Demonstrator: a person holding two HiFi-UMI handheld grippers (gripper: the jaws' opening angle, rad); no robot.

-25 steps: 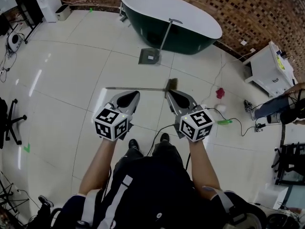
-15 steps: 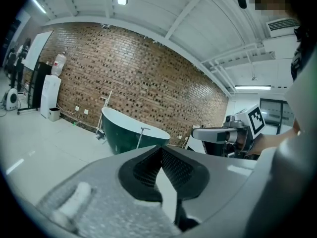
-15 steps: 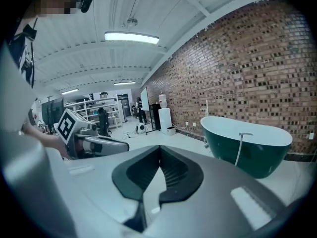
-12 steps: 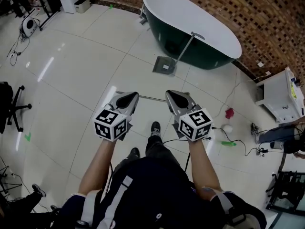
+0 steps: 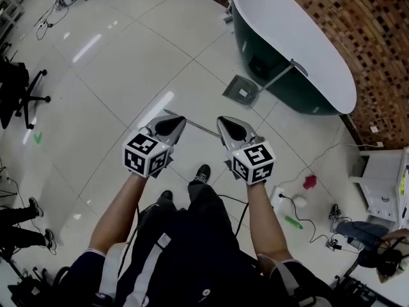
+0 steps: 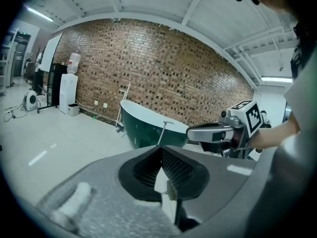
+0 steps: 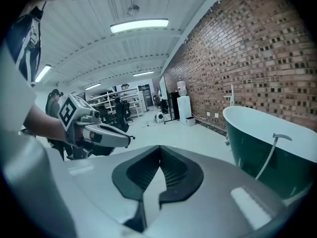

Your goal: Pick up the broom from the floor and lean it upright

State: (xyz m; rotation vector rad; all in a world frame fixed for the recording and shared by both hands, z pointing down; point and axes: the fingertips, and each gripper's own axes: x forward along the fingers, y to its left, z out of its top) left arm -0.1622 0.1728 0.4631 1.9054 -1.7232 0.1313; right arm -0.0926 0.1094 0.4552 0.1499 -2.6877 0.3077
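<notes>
bathtub (image 5: 300, 50): dark green outside, white inside | wall (image 5: 383, 31): red-brown brick, darker bricks speckled through | floor (image 5: 96, 88): glossy white tiles, thin grey grid | left gripper (image 5: 171, 125) + right gripper (image 5: 230, 128): silver-grey shells, black ribbed pads | cubes (image 5: 147, 153): white, black square markers | broom (image 5: 201, 128): grey handle | red lump (image 5: 310, 181) | green stick (image 5: 293, 222) | shoes (image 5: 202, 173): black

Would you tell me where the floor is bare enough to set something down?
The widest bare patch is the white tiled floor between the black office chair and the dark green bathtub, beyond the thin broom handle. The right is crowded: a grey long-handled dustpan leans on the tub, and a small red object, a green object and a white cabinet sit nearby.
</notes>
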